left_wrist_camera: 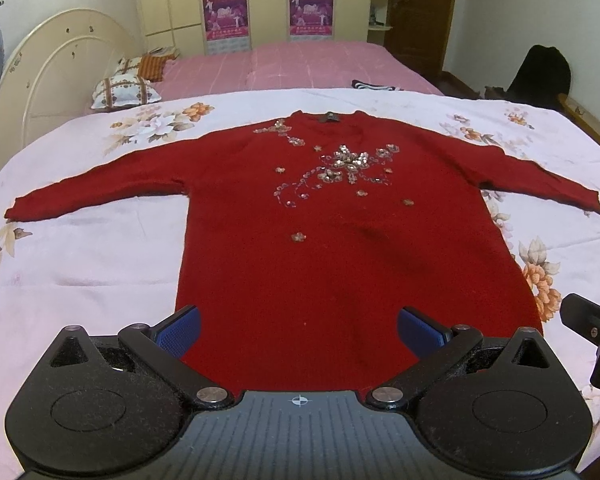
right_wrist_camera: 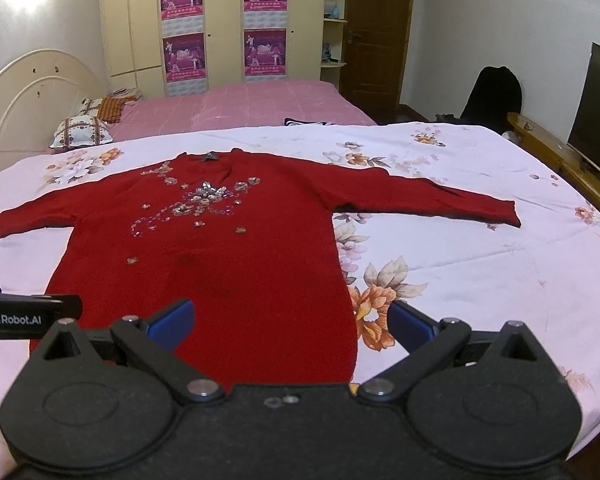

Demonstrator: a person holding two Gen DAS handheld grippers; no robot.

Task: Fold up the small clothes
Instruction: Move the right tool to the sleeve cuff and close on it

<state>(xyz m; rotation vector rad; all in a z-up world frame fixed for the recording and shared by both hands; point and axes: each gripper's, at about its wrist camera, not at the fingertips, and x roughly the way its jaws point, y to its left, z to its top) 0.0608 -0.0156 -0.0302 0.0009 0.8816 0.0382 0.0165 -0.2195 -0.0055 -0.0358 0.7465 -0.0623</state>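
A red long-sleeved sweater [left_wrist_camera: 340,248] [right_wrist_camera: 220,264] with sequin flowers on the chest lies flat, front up, on a white floral sheet [left_wrist_camera: 80,264] [right_wrist_camera: 480,264], both sleeves spread out and the neck at the far end. My left gripper [left_wrist_camera: 298,330] hovers open over the sweater's near hem, blue pads wide apart with nothing between them. In the right wrist view my right gripper [right_wrist_camera: 290,320] is open too, above the hem's right corner, one pad over the cloth and the other over the sheet. Each gripper shows at the edge of the other's view.
Beyond the sheet lies a pink bedspread [left_wrist_camera: 300,64] with patterned pillows [left_wrist_camera: 124,90] by a cream headboard [left_wrist_camera: 60,64]. A small dark striped garment [right_wrist_camera: 304,122] lies on the pink cover. A wooden bed frame [right_wrist_camera: 560,152], a dark screen [right_wrist_camera: 596,104] and a black chair [right_wrist_camera: 492,92] stand on the right.
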